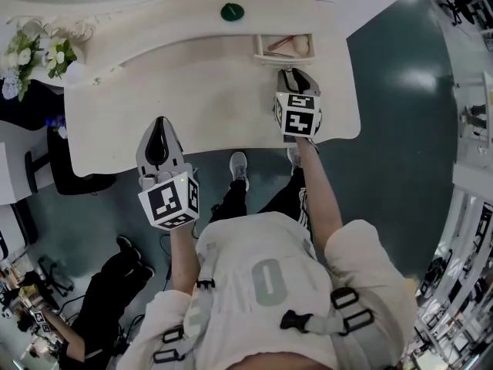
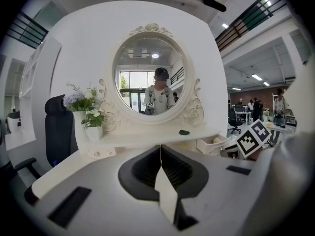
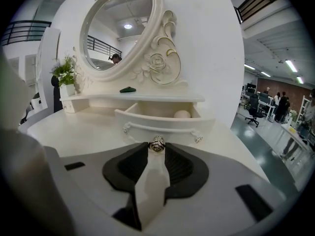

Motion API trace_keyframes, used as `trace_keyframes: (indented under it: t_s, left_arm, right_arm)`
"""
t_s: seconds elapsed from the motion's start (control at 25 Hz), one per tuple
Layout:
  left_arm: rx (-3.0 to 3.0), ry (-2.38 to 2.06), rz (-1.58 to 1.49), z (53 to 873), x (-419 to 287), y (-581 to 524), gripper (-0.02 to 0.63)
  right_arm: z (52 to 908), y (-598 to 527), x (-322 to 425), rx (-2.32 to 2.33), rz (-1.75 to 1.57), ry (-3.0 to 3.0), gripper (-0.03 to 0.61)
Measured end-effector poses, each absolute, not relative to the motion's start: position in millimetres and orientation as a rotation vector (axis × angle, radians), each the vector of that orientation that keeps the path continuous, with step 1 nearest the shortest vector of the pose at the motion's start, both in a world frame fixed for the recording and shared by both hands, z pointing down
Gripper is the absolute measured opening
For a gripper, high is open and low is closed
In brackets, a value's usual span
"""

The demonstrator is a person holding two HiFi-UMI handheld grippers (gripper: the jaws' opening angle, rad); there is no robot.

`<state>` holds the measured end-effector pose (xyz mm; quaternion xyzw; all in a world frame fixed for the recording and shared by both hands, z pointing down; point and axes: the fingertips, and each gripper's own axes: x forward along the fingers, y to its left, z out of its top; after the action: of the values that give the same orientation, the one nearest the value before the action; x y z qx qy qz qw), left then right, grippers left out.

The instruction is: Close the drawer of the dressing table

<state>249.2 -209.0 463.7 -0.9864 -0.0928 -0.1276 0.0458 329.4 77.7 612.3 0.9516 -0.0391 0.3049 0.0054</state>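
Observation:
The white dressing table (image 1: 192, 99) has a small drawer (image 1: 283, 46) standing pulled out at its back right, with a cream rounded object (image 3: 182, 114) and a pinkish item inside. In the right gripper view the drawer front (image 3: 162, 124) faces me with a metal knob (image 3: 157, 144) at its middle. My right gripper (image 3: 157, 146) has its tips closed round that knob; seen from the head, the right gripper (image 1: 296, 74) sits just in front of the drawer. My left gripper (image 1: 159, 126) hangs shut and empty over the table's front edge, to the left.
A round mirror (image 2: 150, 80) rises behind the table. A green object (image 1: 232, 11) lies on the shelf above the drawer. A vase of flowers (image 1: 35, 52) stands at the far left, with a black chair (image 1: 54, 168) beside the table. A second person (image 1: 100, 291) sits lower left.

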Motion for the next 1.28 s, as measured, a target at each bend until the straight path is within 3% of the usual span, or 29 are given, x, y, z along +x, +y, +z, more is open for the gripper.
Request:
trace_keyframes:
  t_s: [1.28]
  left_arm:
    - [-2.985,-0.337,-0.450,486.0,254.8,-199.1,0.020]
  right_arm:
    - [612.7,81.3,340.0,2.961,0.923,-0.096,0.103]
